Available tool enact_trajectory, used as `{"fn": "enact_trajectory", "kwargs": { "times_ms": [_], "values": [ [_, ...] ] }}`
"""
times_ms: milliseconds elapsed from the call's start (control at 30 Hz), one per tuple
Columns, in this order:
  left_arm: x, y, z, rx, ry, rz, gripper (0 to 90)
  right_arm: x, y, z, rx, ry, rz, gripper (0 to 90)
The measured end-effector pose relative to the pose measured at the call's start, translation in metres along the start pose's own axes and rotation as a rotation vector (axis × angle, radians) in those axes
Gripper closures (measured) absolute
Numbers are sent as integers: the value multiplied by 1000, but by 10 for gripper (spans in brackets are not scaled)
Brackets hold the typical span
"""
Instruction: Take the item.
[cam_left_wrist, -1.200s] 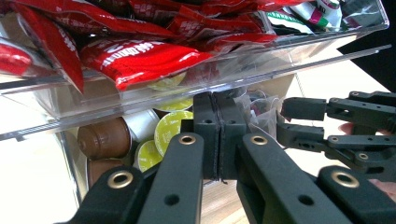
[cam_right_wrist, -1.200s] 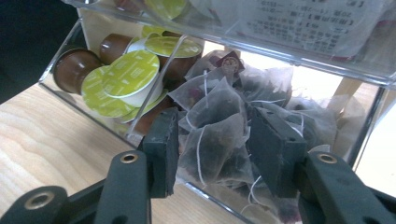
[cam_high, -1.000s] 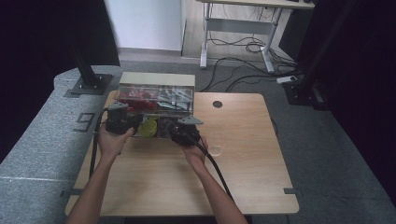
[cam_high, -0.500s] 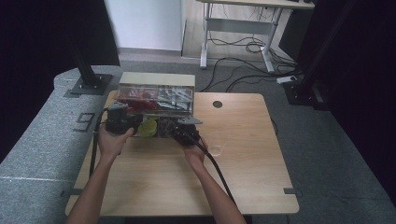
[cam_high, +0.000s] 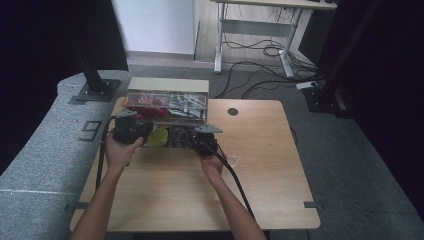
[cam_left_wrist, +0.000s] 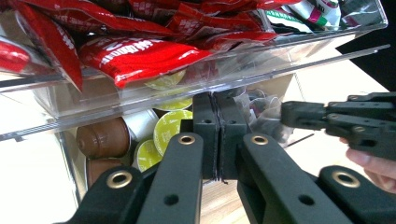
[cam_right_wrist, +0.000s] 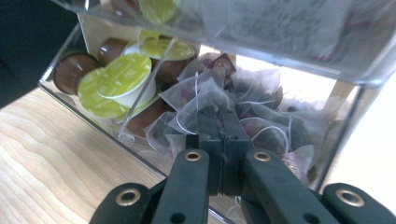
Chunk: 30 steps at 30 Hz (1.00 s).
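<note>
Clear acrylic organiser (cam_high: 167, 112), capsule-and-sachet filled

Clear organizer (cam_high: 167, 107) ahead — bare tabletop (cam_high: 260, 175) behind

Wooden desk (cam_high: 260, 170), light grain, round hole near its far edge. Clear plastic organizer box (cam_high: 167, 107) at the far left part of the desk; upper tier with red packets (cam_high: 147, 102), lower tier with a yellow-green capsule (cam_high: 158, 136). Left gripper (cam_high: 136, 134) and right gripper (cam_high: 196, 141), each in a hand, at the box's lower front. Black cable (cam_high: 235, 177) trails along the right forearm. Grey floor around; second desk frame and loose cables behind.
</note>
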<state>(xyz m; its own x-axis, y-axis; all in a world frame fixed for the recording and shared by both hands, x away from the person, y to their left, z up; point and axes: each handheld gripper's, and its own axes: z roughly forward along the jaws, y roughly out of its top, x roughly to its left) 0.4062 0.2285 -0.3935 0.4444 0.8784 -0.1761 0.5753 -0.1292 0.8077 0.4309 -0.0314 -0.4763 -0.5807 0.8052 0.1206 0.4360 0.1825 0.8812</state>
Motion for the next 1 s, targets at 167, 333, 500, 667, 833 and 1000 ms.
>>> {"fn": "enact_trajectory", "kwargs": {
  "times_ms": [167, 333, 500, 667, 833, 1000],
  "values": [
    [0, 0, 0, 0, 1, -2, 886, -2, 2, -13, -34, 15, 4, 888],
    [0, 0, 0, 0, 2, -3, 887, 0, 5, -23, -58, 21, -15, 888],
    [0, 0, 0, 1, 3, -3, 890, 4, 7, -30, -74, 6, -48, 888],
    [0, 0, 0, 1, 3, -4, 892, 5, 9, -37, -88, 9, -60, 888],
    [0, 0, 0, 3, 3, -3, 893, 5, 12, -43, -104, 21, -56, 888],
    [0, 0, 0, 2, 4, -5, 895, 4, 13, -49, -112, 23, -59, 888]
  ]
}}
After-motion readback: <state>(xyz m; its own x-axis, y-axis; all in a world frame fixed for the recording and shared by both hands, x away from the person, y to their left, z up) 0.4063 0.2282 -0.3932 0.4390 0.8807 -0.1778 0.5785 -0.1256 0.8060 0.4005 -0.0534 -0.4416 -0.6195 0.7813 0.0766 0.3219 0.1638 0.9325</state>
